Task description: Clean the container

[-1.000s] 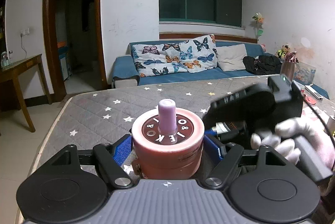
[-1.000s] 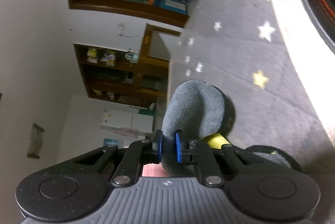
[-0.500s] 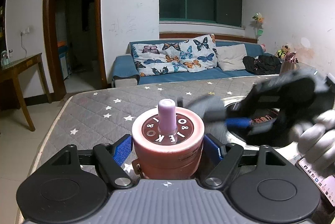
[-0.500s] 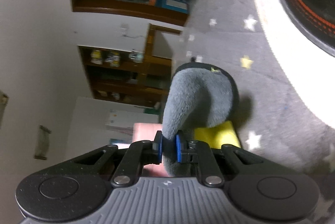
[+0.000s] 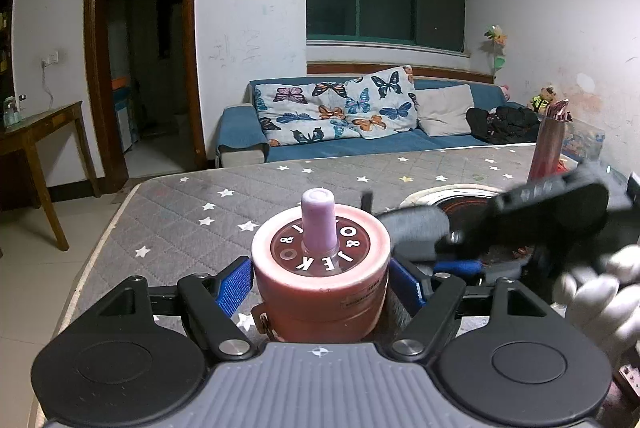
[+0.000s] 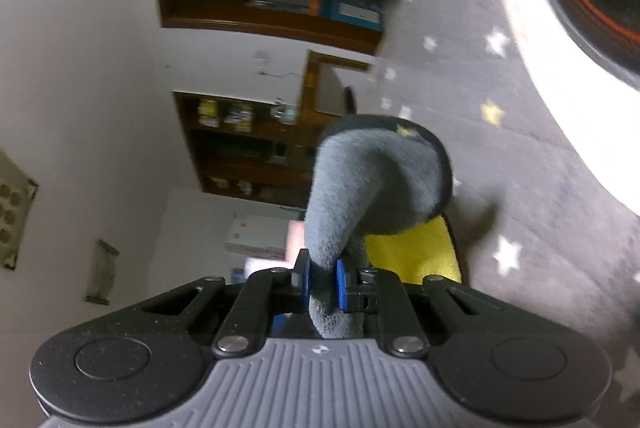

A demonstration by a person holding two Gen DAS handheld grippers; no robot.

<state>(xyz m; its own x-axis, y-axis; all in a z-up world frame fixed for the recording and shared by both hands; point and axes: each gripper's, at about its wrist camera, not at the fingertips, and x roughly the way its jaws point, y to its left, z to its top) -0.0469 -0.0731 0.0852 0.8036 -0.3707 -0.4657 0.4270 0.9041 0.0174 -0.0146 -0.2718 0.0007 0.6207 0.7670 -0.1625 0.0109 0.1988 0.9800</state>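
Observation:
My left gripper is shut on a pink round container with a dark lid and a lilac spout, held upright over the grey star-patterned mattress. My right gripper is shut on a grey cloth with a yellow side. In the left wrist view the right gripper and its cloth are blurred, just right of the container's lid. Whether the cloth touches the container I cannot tell.
A round white-rimmed black plate lies on the mattress at the right; it also shows in the right wrist view. A pink tall cup stands behind it. A blue sofa, a doorway and a wooden table lie beyond.
The right gripper with the cloth has swung in from the right, over the plate, toward the container's right side. The left gripper and container have stayed put.

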